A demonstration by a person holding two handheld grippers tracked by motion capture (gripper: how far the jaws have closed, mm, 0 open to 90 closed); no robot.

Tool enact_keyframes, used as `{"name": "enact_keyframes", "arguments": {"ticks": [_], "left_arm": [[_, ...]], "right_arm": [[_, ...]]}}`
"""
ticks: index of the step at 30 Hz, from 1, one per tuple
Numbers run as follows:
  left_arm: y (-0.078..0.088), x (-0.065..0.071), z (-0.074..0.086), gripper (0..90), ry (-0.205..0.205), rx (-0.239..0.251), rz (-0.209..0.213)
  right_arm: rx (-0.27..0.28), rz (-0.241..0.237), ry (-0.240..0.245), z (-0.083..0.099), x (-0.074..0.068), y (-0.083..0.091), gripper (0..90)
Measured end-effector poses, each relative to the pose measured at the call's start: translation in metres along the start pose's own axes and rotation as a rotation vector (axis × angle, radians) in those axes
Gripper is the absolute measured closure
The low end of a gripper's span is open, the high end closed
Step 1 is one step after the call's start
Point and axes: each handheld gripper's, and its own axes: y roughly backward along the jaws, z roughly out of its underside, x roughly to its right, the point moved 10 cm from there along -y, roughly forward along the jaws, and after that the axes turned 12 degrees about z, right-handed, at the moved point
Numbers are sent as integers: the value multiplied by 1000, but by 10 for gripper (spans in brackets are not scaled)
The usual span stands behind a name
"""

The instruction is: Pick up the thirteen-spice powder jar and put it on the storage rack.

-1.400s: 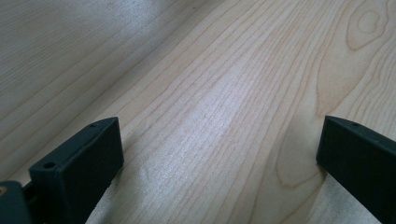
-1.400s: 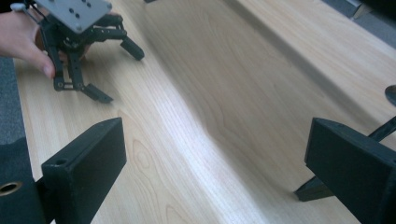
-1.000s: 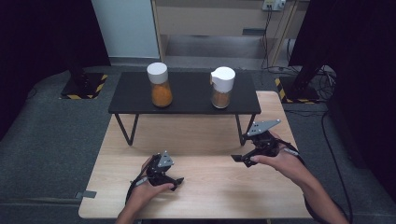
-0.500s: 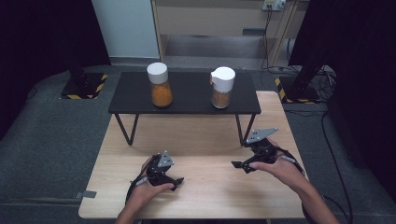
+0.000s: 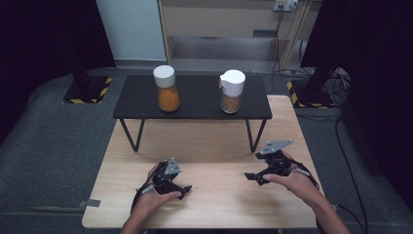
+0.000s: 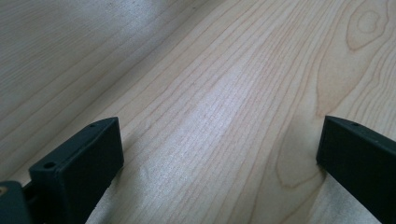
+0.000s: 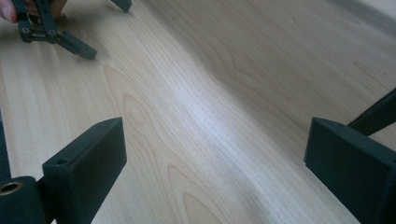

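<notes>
My right gripper (image 5: 256, 177) & left gripper (image 5: 181, 191) sit low over the table (image 5: 214, 141), jaws apart, empty. Both jars (image 5: 167, 89) on the black shelf (image 5: 195, 97), well apart from me. Risk: reaching in fast, I tip one.

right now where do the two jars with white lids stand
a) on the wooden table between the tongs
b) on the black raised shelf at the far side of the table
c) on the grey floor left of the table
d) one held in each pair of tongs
b: the high view shows the orange-filled jar and the brown-filled jar upright and apart on the black shelf, beyond both hands.
</notes>
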Motion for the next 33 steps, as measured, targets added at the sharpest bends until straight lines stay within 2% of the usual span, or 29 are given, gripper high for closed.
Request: {"name": "enact_keyframes", "arguments": {"ticks": [6, 16, 21, 27, 30, 33], "left_arm": [[0, 0, 0, 0, 0, 0, 0], [0, 0, 0, 0, 0, 0, 0], [0, 0, 0, 0, 0, 0, 0], [0, 0, 0, 0, 0, 0, 0], [0, 0, 0, 0, 0, 0, 0], [0, 0, 0, 0, 0, 0, 0]], "right_arm": [[-5, 11, -20, 13, 3, -4, 64], [-48, 66, -34, 48, 0, -23, 68], [-46, 87, -35, 61, -1, -28, 69], [-52, 99, -22, 72, -4, -33, 61], [-36, 107, -9, 75, -7, -33, 54], [-22, 116, 28, 77, -10, -35, 27]]}}
